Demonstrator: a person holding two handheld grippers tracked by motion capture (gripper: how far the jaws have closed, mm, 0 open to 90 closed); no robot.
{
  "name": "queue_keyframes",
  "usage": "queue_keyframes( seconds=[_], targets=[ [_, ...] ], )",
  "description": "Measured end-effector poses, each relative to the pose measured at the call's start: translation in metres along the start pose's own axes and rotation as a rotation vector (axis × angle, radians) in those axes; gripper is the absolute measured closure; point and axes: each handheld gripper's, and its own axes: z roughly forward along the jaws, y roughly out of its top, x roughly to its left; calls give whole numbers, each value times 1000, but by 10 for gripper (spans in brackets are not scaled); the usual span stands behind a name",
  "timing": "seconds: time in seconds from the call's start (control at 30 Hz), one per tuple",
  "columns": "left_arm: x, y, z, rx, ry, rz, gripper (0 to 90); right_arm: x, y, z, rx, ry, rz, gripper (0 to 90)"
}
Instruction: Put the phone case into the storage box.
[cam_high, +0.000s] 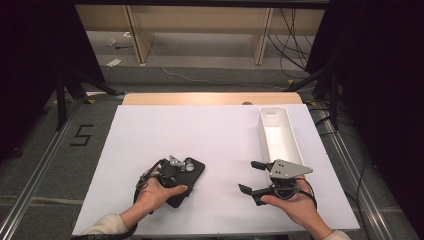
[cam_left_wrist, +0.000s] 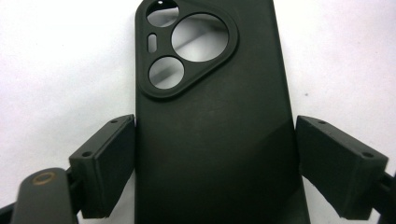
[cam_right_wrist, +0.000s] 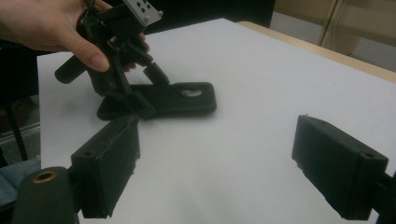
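Observation:
A black phone case lies flat on the white sheet, back up, its camera cut-outs toward the far end. My left gripper stands over the case's near half. In the left gripper view the case sits between the two jaws, and both pads touch its long edges, so my left gripper is shut on it. My right gripper hovers over the sheet to the right with nothing between its open jaws. The right gripper view looks past its own gripper at the left gripper and case.
A long, empty white tray stands at the sheet's right side, just beyond my right gripper. The wooden table edge runs along the back. Dark stands and cables surround the table on the floor.

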Motion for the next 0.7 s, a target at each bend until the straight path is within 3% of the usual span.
queue_keyframes(
  seconds=[0.4,0.7],
  targets=[
    [-1,2,-5,-45,-10,5,154,1,0,0,-1,4,2,161],
    [1,5,-14,-117,-8,-9,155,0,0,1,-2,1,1,161]
  ],
)
